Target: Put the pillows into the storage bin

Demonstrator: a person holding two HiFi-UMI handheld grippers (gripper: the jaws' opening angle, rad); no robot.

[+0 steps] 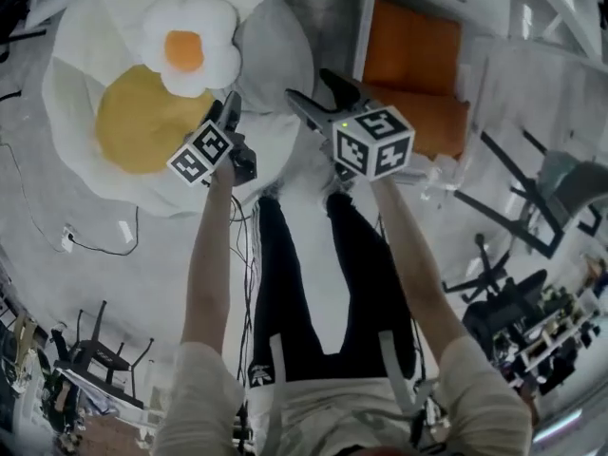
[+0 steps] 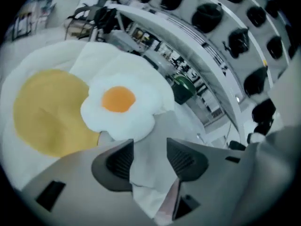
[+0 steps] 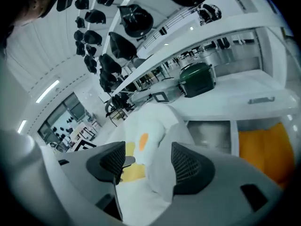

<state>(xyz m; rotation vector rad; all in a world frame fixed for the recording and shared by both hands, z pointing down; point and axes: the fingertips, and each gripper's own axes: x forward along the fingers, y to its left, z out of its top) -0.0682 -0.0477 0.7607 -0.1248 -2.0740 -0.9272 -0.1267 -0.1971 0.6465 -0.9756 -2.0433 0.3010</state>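
Looks steeply down on a heap of pillows on the floor (image 1: 142, 274). Shows a large fried-egg cushion (image 1: 142, 122), white with a yellow yolk, lying flat. Sets a small fried-egg pillow (image 1: 190, 41) with an orange yolk on top of that cushion, and a pale grey pillow (image 1: 275, 60) against the cushion's right edge. Holds the left claw (image 2: 149, 147) over the cushion's right edge, tilted downward, jaws well apart and gripping nothing. Frames pale fabric in that gap, pads not pressing on it, with the small egg pillow just beyond the tips. Holds the right claw (image 3: 148, 149) just right of the cushion, beside the grey pillow, likewise spread wide and empty, aimed across at the heap. Suggests a pile still waiting to be collected, with both claws spread wide because soft, bulky things need a broad bite. Shows no certain storage bin. Offers only an orange box (image 1: 418, 65) well to the right of the cushion as a possible one.
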